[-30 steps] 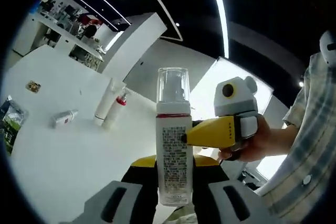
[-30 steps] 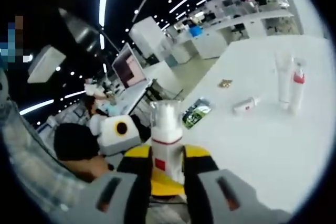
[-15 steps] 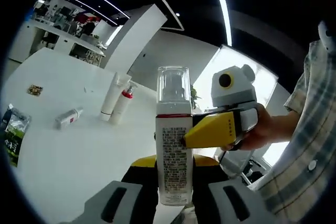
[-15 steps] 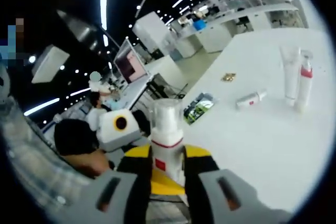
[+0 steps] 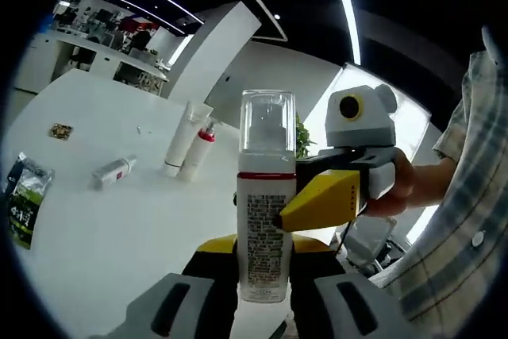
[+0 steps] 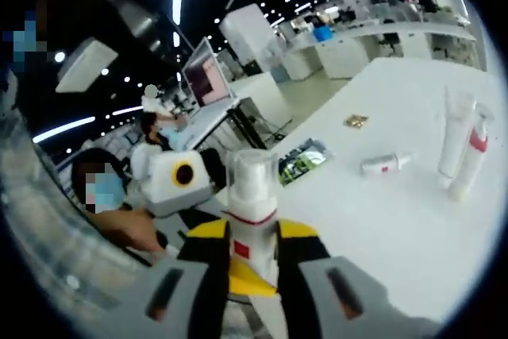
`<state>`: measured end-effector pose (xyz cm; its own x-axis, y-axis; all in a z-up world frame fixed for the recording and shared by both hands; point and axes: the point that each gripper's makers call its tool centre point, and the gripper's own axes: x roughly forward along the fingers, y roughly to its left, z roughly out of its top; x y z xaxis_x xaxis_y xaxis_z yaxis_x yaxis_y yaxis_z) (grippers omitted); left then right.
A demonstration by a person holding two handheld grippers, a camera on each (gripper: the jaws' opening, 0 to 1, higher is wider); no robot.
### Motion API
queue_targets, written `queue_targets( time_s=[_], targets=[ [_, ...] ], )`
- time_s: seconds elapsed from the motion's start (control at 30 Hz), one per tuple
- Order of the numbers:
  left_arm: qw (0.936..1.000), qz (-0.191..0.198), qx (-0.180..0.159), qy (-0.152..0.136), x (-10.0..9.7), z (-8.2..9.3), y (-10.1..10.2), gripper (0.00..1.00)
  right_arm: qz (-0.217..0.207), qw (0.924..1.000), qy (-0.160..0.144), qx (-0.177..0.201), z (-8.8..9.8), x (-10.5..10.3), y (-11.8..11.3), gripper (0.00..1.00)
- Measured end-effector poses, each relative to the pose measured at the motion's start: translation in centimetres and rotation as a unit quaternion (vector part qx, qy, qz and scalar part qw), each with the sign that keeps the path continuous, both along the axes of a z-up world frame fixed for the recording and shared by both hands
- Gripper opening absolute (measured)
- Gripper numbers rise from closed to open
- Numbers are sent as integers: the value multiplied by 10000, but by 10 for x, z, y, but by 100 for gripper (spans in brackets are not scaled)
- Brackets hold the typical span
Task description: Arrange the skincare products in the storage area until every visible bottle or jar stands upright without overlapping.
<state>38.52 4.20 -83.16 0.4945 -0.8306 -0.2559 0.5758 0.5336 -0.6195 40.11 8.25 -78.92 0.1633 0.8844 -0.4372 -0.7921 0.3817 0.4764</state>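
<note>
A white pump bottle [image 5: 264,220] with a clear cap and a red band is held upright in the air above the white table [image 5: 119,228]. My left gripper [image 5: 264,258] is shut on its lower body. My right gripper [image 5: 290,210] comes in from the right, and its yellow jaws clamp the bottle's middle. In the right gripper view the same bottle [image 6: 252,204] stands between the jaws of my right gripper [image 6: 252,250], with my left gripper [image 6: 238,279] below it. Farther off on the table stand a white tube [image 5: 186,136] and a red-collared bottle [image 5: 199,152]. A small bottle [image 5: 113,172] lies on its side.
A green packet [image 5: 20,200] and a small brown item [image 5: 61,130] lie on the table's left part. The right gripper view shows the tube [image 6: 456,144], the red-collared bottle [image 6: 470,163], the lying bottle [image 6: 386,164] and the packet [image 6: 300,160]. A person's hand [image 5: 401,188] and checked sleeve are at the right.
Both cameras have shifted a little, so the table's things sit slightly elsewhere in each view. The pump bottle stays held by both grippers in the same way.
</note>
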Motion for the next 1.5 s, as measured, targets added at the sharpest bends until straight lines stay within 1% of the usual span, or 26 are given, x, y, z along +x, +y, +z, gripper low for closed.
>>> queue_targets(
  time_s=[0.07, 0.1, 0.13, 0.2, 0.27, 0.3, 0.33, 0.43, 0.6, 0.77, 0.8, 0.83, 0.87, 0.9, 0.97, 1.03, 1.13, 1.3, 1.37, 1.43, 1.5],
  targets=[
    [9997, 187, 36, 125, 1, -5, 7, 29, 3, 10000, -30, 36, -1, 4, 0, 20],
    [9996, 251, 55, 138, 1, -7, 10, 29, 1, 10000, -67, 52, -2, 6, 0, 20],
    [9995, 265, 64, 150, 0, -9, 11, 29, 1, 10000, -79, 54, -3, 8, -1, 20],
    [9989, 360, 118, 279, -1, -16, 15, 31, -55, 9998, -170, 57, -6, 14, -3, 20],
    [9981, 444, 274, 333, -2, -23, 18, 35, -106, 9997, -198, 37, -11, 20, -6, 20],
    [9978, 456, 322, 350, -4, -25, 18, 37, -160, 9996, -234, 35, -13, 23, -8, 20],
    [9976, 436, 375, 385, -6, -29, 19, 37, -184, 9995, -247, 33, -14, 25, -9, 20],
    [9971, 432, 399, 481, -9, -35, 18, 38, -322, 9990, -290, 50, -19, 32, -16, 20],
    [9966, 394, 473, 555, -13, -38, 19, 38, -549, 9981, -262, 33, -28, 44, -27, 20],
    [9956, 437, 506, 657, -17, -42, 25, 40, -667, 9973, -307, -4, -34, 55, -33, 20],
    [9954, 453, 513, 667, -18, -43, 26, 43, -685, 9971, -324, -12, -35, 57, -34, 20],
    [9946, 524, 538, 714, -17, -45, 28, 49, -703, 9969, -342, -9, -35, 60, -34, 20],
    [9938, 581, 583, 741, -17, -46, 29, 59, -726, 9967, -362, -1, -36, 62, -34, 20],
    [9931, 619, 649, 756, -17, -49, 32, 65, -762, 9963, -405, 3, -36, 66, -34, 20],
    [9921, 636, 754, 779, -19, -52, 35, 72, -794, 9958, -465, 2, -38, 71, -35, 20],
    [9918, 636, 768, 793, -22, -52, 37, 73, -837, 9952, -510, -15, -40, 75, -36, 20],
    [9915, 693, 744, 811, -25, -51, 39, 79, -884, 9944, -577, -18, -44, 82, -38, 20],
    [9891, 770, 880, 891, -31, -58, 40, 94, -1025, 9927, -643, 8, -52, 95, -43, 20],
    [9884, 788, 925, 910, -32, -60, 39, 95, -1072, 9916, -724, -29, -55, 101, -45, 20],
    [9883, 792, 921, 923, -32, -60, 37, 96, -1178, 9892, -876, -32, -56, 109, -48, 20],
    [9886, 811, 892, 905, -30, -60, 33, 99, -1279, 9874, -927, -12, -58, 115, -52, 20]
  ],
)
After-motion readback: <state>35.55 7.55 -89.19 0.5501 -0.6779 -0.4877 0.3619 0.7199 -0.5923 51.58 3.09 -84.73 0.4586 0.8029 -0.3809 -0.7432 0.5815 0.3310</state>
